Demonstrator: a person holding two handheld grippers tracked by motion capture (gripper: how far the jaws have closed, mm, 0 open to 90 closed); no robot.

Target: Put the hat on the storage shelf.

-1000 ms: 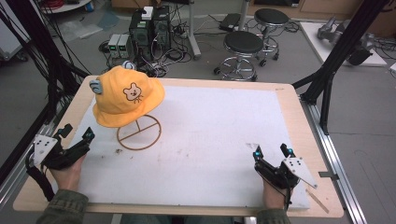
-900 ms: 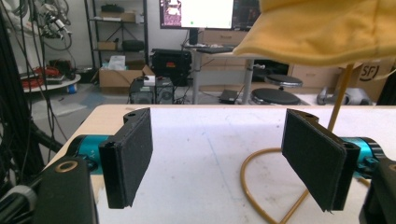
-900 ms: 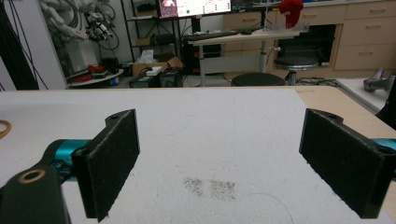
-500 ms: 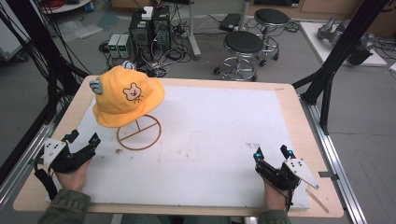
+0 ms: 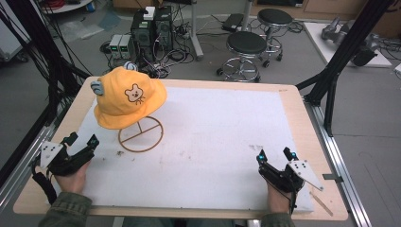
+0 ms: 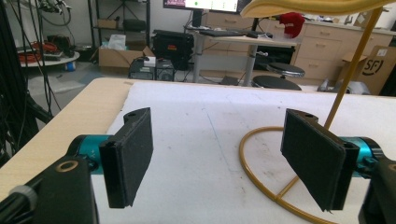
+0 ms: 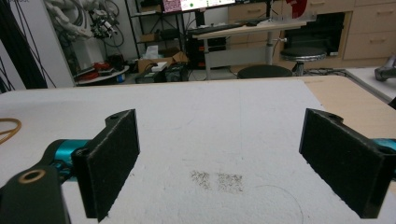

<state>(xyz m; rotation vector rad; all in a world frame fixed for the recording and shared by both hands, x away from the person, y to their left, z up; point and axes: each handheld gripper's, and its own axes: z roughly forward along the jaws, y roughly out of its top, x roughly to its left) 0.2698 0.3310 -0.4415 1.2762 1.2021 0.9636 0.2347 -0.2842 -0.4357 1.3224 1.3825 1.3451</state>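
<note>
Two grippers are resting low at the near edge of a wooden table (image 5: 302, 123), which is carrying a white foam mat (image 5: 213, 142) over most of its top; the mat is showing faint scuffs and a small dark smudge (image 7: 217, 181) ahead of the right gripper. Beyond the table, grey floor is holding two round black stools (image 5: 247, 43), a cluster of computer boxes with tangled cables (image 5: 151, 28), and black frame struts rising at both sides. In the gripper views, desks, drawers and a monitor are standing along the far wall. At the far left of the mat a yellow bucket hat (image 5: 127, 97) with a bear face is sitting on a thin wire stand (image 5: 141, 135), whose ring base is lying flat on the mat. The left gripper (image 5: 81, 145) is lying at the mat's near left corner, held in a hand (image 5: 71, 177), jaws spread wide and gripping nothing; it is pointing toward the stand, with the ring base just ahead and to its right, close but not touching. In the left gripper view the ring is curving behind the right pad (image 6: 315, 156), the stem is rising up to the hat's brim (image 6: 317, 7) at the top edge. The right gripper (image 5: 275, 155) is sitting at the near right of the mat, well apart from the hat, jaws likewise wide and empty, with bare mat between its pads (image 7: 112, 161).
</note>
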